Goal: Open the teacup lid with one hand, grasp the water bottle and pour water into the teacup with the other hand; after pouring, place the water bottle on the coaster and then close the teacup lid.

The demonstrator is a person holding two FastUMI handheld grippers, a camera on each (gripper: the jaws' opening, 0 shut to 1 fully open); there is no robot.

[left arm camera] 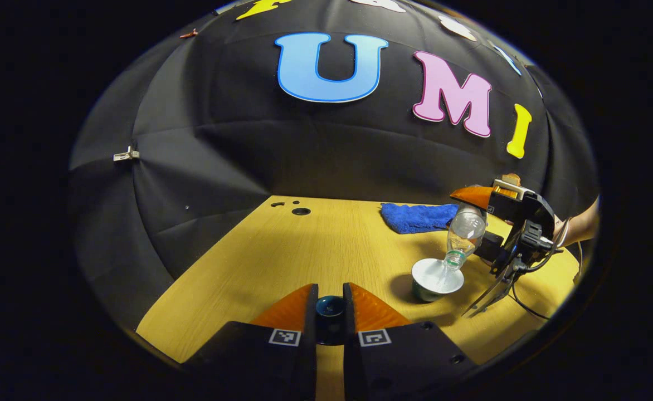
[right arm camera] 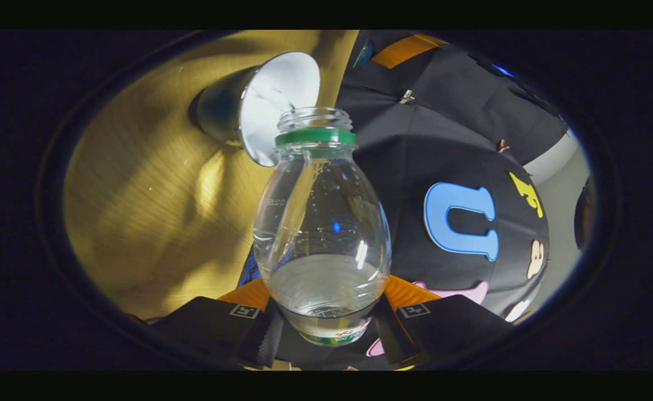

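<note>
Wooden tabletop [left arm camera: 315, 250] fills the lower middle of the left gripper view, with the teacup [left arm camera: 437, 278] lower right. The right hand-held gripper [right arm camera: 326, 312] pinches the tipped water bottle [right arm camera: 322, 234], mouth over the cup. The left hand-held gripper [left arm camera: 330, 306] clamps the lid [left arm camera: 330, 307]. Best to hold the tilt gently and keep the mouth centred over the rim.

A clear water bottle [right arm camera: 321, 234] with a green neck ring tipped over a teacup [left arm camera: 437, 279] that was white inside and dark green outside. The surface [left arm camera: 315, 250] showed yellow wood grain. A bright blue cloth [left arm camera: 415, 217] lay at the back. The teacup lid [left arm camera: 330, 307] was dark teal.
</note>
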